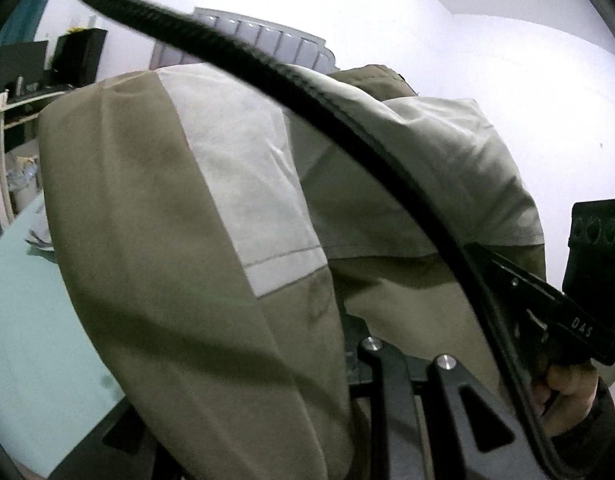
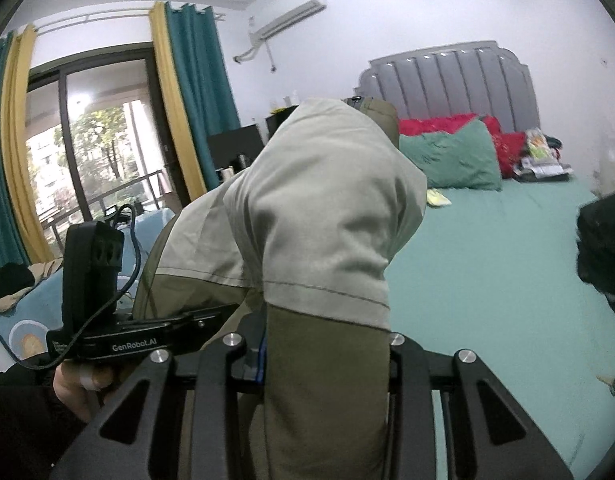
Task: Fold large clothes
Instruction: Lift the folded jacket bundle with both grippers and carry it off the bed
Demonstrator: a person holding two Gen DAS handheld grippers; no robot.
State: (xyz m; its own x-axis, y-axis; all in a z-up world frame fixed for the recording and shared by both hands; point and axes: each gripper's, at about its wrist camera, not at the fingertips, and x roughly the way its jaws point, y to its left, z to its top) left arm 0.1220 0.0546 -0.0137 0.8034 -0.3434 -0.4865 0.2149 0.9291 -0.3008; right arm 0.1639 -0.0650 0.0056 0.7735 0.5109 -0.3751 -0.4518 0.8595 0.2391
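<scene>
Inspection of my two grippers, held aloft over the bed. The garment, olive with pale grey panels, hangs off both tools, clear of the green sheet. My right gripper has its jaws closed on a thick olive fold, which rises straight ahead between the fingers and droops over their front. My left gripper is largely buried under the same cloth; fabric passes down between the jaws, and I judge them clamped on it, though the fingertips are hidden. A black cable crosses the left view in front of the garment.

Governing relation: the cloth's long axis runs from one gripper across to the other, and the two tools sit close side by side, each visible in the other's camera. Neither is nearer; both carry the load. Judgement: the span is bunched, and the bed lies ahead and below for laying it flat.
</scene>
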